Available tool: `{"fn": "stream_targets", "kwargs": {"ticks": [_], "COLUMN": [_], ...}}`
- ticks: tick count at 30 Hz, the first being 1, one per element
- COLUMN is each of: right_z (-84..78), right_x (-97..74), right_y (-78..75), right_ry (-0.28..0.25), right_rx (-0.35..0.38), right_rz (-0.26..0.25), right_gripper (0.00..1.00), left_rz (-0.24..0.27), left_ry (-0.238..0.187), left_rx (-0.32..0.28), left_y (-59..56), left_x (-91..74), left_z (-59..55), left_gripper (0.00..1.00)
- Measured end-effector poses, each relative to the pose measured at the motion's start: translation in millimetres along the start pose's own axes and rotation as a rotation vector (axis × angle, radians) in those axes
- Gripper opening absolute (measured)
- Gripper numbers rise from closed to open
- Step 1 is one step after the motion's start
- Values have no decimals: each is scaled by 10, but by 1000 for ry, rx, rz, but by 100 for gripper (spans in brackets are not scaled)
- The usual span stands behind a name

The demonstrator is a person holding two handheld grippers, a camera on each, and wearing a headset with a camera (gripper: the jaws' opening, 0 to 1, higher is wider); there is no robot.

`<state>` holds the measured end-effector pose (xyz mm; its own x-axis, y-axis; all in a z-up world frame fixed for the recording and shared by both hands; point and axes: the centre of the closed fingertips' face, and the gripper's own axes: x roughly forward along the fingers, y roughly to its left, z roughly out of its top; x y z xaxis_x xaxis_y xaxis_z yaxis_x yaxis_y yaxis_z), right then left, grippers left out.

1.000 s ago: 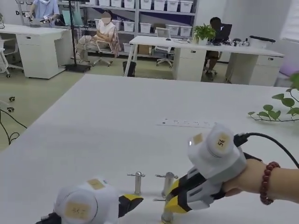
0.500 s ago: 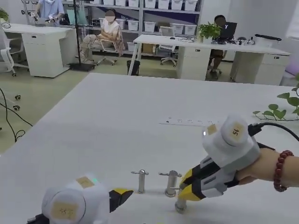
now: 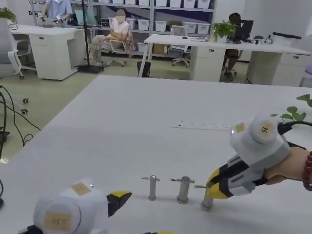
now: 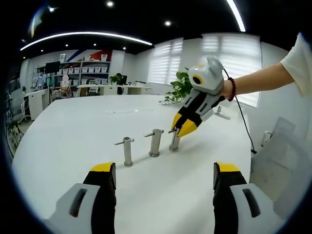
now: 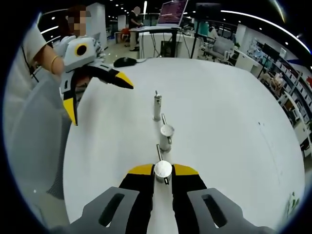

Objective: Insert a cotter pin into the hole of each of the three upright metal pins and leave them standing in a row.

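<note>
The right hand-held gripper (image 3: 210,191) tilts down, jaws closed on a metal pin (image 5: 163,169); left hand-held gripper (image 4: 165,168) gapes wide.

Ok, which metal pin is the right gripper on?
The end pin at the row's right in the head view, between the right gripper's jaws; the middle pin and left pin stand free.

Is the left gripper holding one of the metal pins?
No, the left gripper is open with nothing between its jaws, and the three metal pins stand well ahead of it, untouched by it.
</note>
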<state>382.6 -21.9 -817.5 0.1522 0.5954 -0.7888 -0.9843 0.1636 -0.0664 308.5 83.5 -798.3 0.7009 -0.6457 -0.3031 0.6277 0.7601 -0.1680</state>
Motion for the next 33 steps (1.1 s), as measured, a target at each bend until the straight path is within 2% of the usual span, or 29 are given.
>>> {"fn": "stream_targets", "kwargs": {"ticks": [10,20,22,26,29,33], "right_z": [-91,-128,-130,-144,-144,-156], "right_x": [-35,-37,-36,-33,-29,-13], "right_y": [-118,-153,-160,-165,-170,-164], "right_ry": [15,7,4,10,8,-4], "right_rx": [15,31,54,33,44,87], "right_rz": [-14,5,11,14,14,2], "right_gripper": [13,13,14,14,15,22], "left_rz": [8,7,5,0,-3,-5], "left_ry": [5,16,17,25,28,35], "left_rx": [4,7,7,10,9,16], "left_y": [11,35,28,19,10,8], "left_x": [-42,-62,-63,-60,-57,-57], "left_z": [-16,-31,-40,-56,-56,-44], "left_gripper": [82,83,83,83,83,84]}}
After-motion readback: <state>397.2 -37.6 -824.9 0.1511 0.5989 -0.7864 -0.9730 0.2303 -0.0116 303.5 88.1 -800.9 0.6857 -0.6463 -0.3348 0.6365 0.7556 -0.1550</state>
